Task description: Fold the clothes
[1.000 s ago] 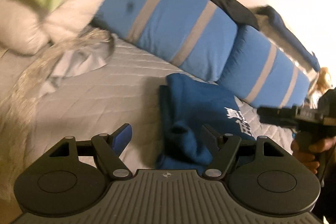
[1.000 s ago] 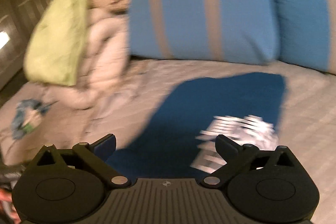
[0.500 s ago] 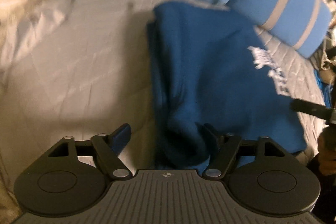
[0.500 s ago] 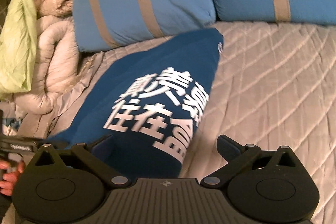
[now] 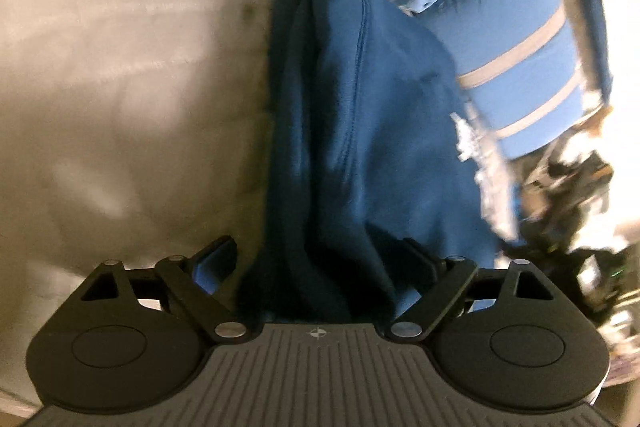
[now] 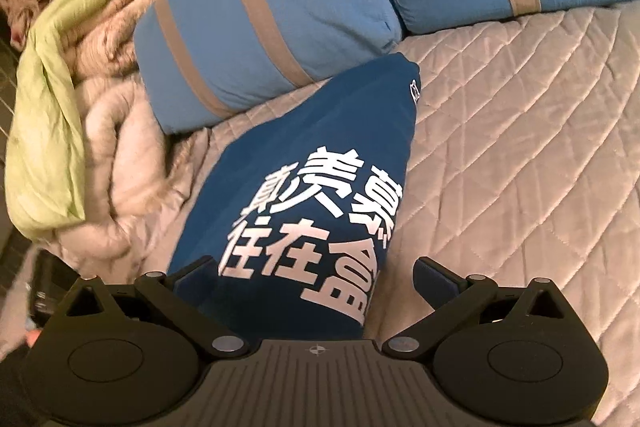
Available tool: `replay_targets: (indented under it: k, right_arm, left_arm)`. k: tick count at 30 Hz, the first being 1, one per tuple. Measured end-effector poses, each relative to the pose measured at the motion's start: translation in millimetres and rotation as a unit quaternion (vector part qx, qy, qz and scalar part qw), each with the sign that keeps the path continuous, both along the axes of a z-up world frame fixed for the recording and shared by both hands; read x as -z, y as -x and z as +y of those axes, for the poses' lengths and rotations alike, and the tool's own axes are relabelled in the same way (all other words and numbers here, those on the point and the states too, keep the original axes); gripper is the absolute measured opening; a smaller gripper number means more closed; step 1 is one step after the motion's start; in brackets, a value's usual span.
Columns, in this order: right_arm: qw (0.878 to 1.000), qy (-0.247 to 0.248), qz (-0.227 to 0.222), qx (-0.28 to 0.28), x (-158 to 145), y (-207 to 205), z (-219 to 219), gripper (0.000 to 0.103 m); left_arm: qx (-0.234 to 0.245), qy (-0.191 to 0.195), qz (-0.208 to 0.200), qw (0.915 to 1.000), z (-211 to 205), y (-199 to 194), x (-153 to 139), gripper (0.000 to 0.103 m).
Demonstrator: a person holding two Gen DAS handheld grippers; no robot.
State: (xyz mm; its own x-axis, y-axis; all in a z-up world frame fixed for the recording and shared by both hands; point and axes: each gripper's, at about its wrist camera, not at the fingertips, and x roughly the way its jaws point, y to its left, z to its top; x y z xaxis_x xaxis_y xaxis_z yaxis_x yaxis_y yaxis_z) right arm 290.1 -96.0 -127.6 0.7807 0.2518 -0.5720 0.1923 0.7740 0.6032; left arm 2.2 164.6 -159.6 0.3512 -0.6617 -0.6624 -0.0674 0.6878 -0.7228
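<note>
Left wrist: fingers (image 5: 320, 263) spread around the bunched shirt (image 5: 360, 131) — not clenched. Right fingers (image 6: 316, 277) released too, shirt (image 6: 316, 195) lower centre on the bed (image 6: 520, 147).

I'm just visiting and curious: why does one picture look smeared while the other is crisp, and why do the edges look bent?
Left wrist view: motion blur smears the blue shirt and striped pillows. Right wrist view: sharp, the shirt's white print crisp, only the left edge soft. Both: warm dim light, fisheye curving the quilted bedspread.

shirt (image 6: 320, 155): soft matt cloth | bedspread (image 6: 520, 147): quilted, stitched | pillow (image 6: 260, 27): smooth fabric
</note>
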Motion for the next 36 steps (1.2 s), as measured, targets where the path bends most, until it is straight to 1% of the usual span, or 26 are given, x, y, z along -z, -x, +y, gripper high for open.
replay_targets:
  k: [1, 2, 3, 4, 5, 8, 12, 15, 20, 23, 26, 28, 30, 32, 35, 36]
  right_arm:
    - [1.000, -0.002, 0.001, 0.001, 0.4, -0.2, -0.6, 0.103]
    - [1.000, -0.003, 0.002, 0.003, 0.9, -0.6, -0.8, 0.103]
    - [1.000, -0.001, 0.004, 0.004, 1.1, -0.9, -0.7, 0.103]
    - [1.000, 0.002, 0.005, 0.004, 1.4, -1.4, -0.1, 0.103]
    - [1.000, 0.005, 0.006, 0.005, 1.6, -1.8, 0.6, 0.103]
    - [1.000, 0.007, 0.011, 0.009, 1.9, -4.8, -0.5, 0.103]
    - [0.999, -0.028, 0.033, 0.018, 1.5, -20.1, -14.4, 0.103]
    - [0.998, -0.023, 0.048, 0.029, -0.9, -39.6, -26.3, 0.103]
    - [0.998, -0.028, 0.052, 0.036, 12.7, -76.5, -46.9, 0.103]
    - [0.997, -0.030, 0.055, 0.040, 20.9, -98.7, -59.4, 0.102]
    - [0.997, -0.040, 0.055, 0.043, 29.8, -118.8, -70.4, 0.098]
    - [0.996, -0.064, 0.048, 0.041, 37.9, -126.9, -74.2, 0.095]
    - [0.995, -0.087, 0.040, 0.040, 45.9, -135.0, -78.1, 0.089]
    - [0.993, -0.101, 0.040, 0.042, 52.8, -142.6, -79.6, 0.085]
    - [0.991, -0.115, 0.056, 0.035, 62.9, -153.3, -80.3, 0.069]
    - [0.991, -0.115, 0.058, 0.033, 64.6, -155.4, -80.2, 0.058]
  left_arm:
    - [-0.005, 0.023, 0.006, 0.9997, 1.2, -0.6, 5.0, 0.078]
    - [-0.005, 0.033, 0.005, 0.9994, 1.7, 0.2, 8.1, 0.070]
    - [-0.003, 0.041, 0.004, 0.9991, 2.0, 1.3, 10.8, 0.060]
    - [0.001, 0.050, 0.007, 0.9987, 2.0, 2.1, 14.2, 0.047]
    - [-0.001, 0.053, 0.006, 0.9986, 1.6, 2.3, 15.8, 0.045]
    - [0.004, 0.051, -0.009, 0.9987, 2.2, 7.6, 17.5, 0.041]
    - [0.010, 0.048, -0.020, 0.9986, 2.5, 10.1, 17.2, 0.039]
    - [0.016, 0.044, -0.029, 0.9985, 4.0, 9.6, 14.1, 0.039]
    - [0.021, 0.047, -0.034, 0.9981, 8.6, 8.1, 12.9, 0.038]
    - [0.023, 0.042, -0.040, 0.9981, 1.5, 4.8, 10.3, 0.038]
    - [0.025, 0.031, -0.049, 0.9980, -2.4, 5.8, 5.9, 0.037]
    - [0.028, 0.023, -0.057, 0.9977, -4.3, 6.5, 3.1, 0.037]
    - [0.031, 0.019, -0.062, 0.9974, -5.2, 7.1, 1.3, 0.036]
    - [0.031, 0.018, -0.065, 0.9973, -5.2, 7.3, 0.5, 0.036]
    - [0.029, 0.016, -0.072, 0.9968, -5.9, 8.3, -2.8, 0.034]
    - [0.029, 0.015, -0.077, 0.9965, -6.8, 8.9, -5.0, 0.033]
